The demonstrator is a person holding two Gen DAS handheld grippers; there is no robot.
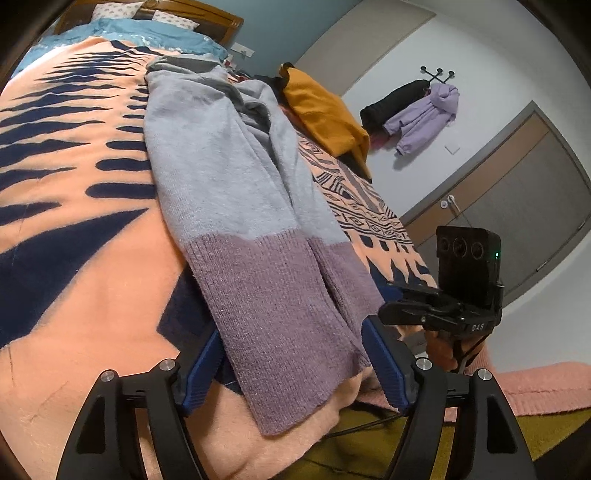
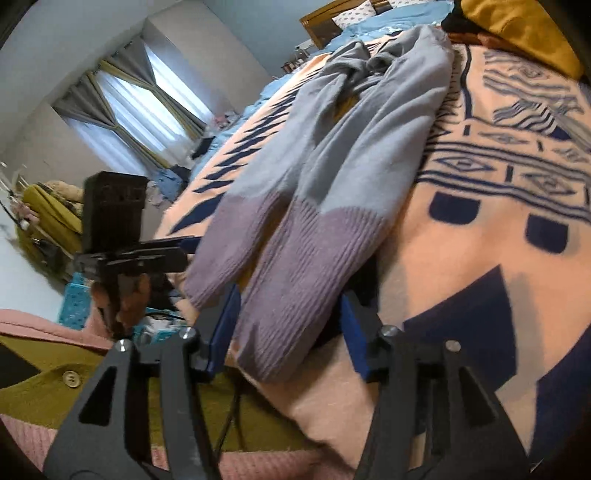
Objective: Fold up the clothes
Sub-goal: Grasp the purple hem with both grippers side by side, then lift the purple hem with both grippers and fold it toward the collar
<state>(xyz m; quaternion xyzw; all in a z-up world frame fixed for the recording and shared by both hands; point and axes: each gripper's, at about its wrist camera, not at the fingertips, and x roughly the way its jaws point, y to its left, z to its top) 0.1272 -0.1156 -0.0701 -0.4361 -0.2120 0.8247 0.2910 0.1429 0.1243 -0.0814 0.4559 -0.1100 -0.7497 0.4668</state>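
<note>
A knit sweater (image 1: pixel 221 173), light blue with a purple ribbed hem (image 1: pixel 280 325), lies lengthwise on the orange and navy blanket (image 1: pixel 74 229) on the bed. My left gripper (image 1: pixel 295 365) is open, its blue fingers (image 1: pixel 203 373) either side of the hem end at the bed's near edge. In the right wrist view the sweater (image 2: pixel 362 147) shows two purple hem lobes. My right gripper (image 2: pixel 290 334) is open and straddles the right lobe (image 2: pixel 306 280). Each gripper also shows in the other's view: the right gripper (image 1: pixel 395 299) beside the hem, the left gripper (image 2: pixel 181 247) by the left lobe.
A mustard garment (image 1: pixel 325 114) lies on the far right of the bed. Blue bedding (image 1: pixel 147 33) and a wooden headboard (image 1: pixel 207 11) are at the far end. Coats (image 1: pixel 424 110) hang on the wall beside doors (image 1: pixel 517 206). A curtained window (image 2: pixel 136 107) and floor clutter sit left.
</note>
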